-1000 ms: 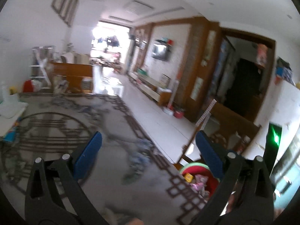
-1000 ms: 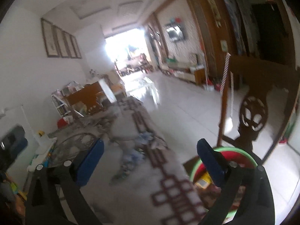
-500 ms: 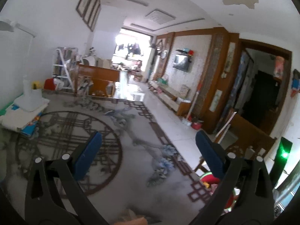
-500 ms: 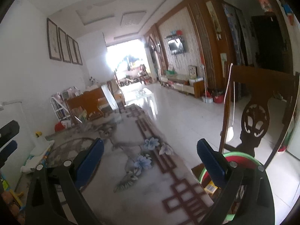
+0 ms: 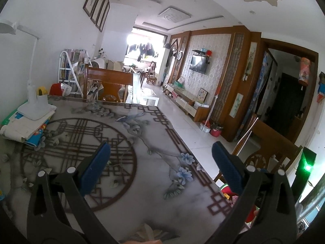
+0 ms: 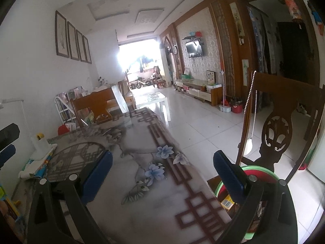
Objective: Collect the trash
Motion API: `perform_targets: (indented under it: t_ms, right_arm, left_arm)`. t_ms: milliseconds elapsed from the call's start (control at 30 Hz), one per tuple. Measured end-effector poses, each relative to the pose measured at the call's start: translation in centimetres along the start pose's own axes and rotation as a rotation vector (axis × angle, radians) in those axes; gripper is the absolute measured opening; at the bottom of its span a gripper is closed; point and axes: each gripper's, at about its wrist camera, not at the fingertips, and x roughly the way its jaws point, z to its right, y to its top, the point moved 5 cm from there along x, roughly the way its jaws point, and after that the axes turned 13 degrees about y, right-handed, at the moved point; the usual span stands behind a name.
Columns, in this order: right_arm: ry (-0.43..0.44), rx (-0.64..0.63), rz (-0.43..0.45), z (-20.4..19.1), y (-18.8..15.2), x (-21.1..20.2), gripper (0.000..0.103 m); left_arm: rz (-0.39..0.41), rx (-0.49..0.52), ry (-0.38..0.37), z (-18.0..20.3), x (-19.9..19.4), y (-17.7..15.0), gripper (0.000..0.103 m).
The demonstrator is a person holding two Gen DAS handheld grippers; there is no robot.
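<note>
My left gripper [image 5: 160, 158] is open and empty above a patterned grey table top [image 5: 130, 142]. My right gripper [image 6: 162, 162] is open and empty over the table's right part [image 6: 142, 148]. A red basin with a green rim [image 6: 264, 172] sits on a chair seat beside the table's right edge, holding wrappers and other trash [image 6: 227, 202]. It shows partly in the left wrist view [image 5: 227, 193], behind my right finger. The left gripper's blue tip [image 6: 7, 150] shows at the right wrist view's left edge.
A stack of papers and books with a white lamp base [image 5: 34, 109] lies at the table's left. A carved wooden chair [image 6: 278, 126] stands at the table's right, with a bead cord [image 6: 250, 105] hanging on it. Another wooden chair [image 5: 109, 83] stands at the far end. White tiled floor [image 6: 203, 122] lies to the right.
Both views have steadied from blurred motion. The left gripper has swung up and left, so more of the table top shows and the basin has slid behind its right finger. Both grippers stay open.
</note>
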Motion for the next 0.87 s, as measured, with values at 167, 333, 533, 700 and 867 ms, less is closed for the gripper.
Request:
perform_targets:
  t_ms: [167,333,533,700,867]
  right_arm:
    - [0.002,-0.003,-0.005,-0.1,-0.2,0.1,0.096]
    - [0.007,-0.011,-0.014,-0.3,-0.4,0.2,0.096]
    - [0.016,-0.027,-0.044,-0.7,-0.6,0.8,0.096]
    - [0.075,-0.124,-0.25,-2.7,-3.1,5.7,0.096]
    - [0.133,-0.185,-0.582,-3.3,-8.2,12.5,0.096]
  left_arm:
    - [-0.006,0.0,-0.003,-0.2,0.0,-0.3,0.098]
    - [-0.016,0.007,-0.009,-0.5,0.0,-0.8,0.098]
    - [-0.04,0.011,-0.039,-0.3,0.2,-0.7,0.098]
    - [-0.058,-0.027,0.021,-1.5,0.9,-0.6,0.098]
    - [-0.114,-0.096,0.071,-3.8,2.2,-0.9,0.098]
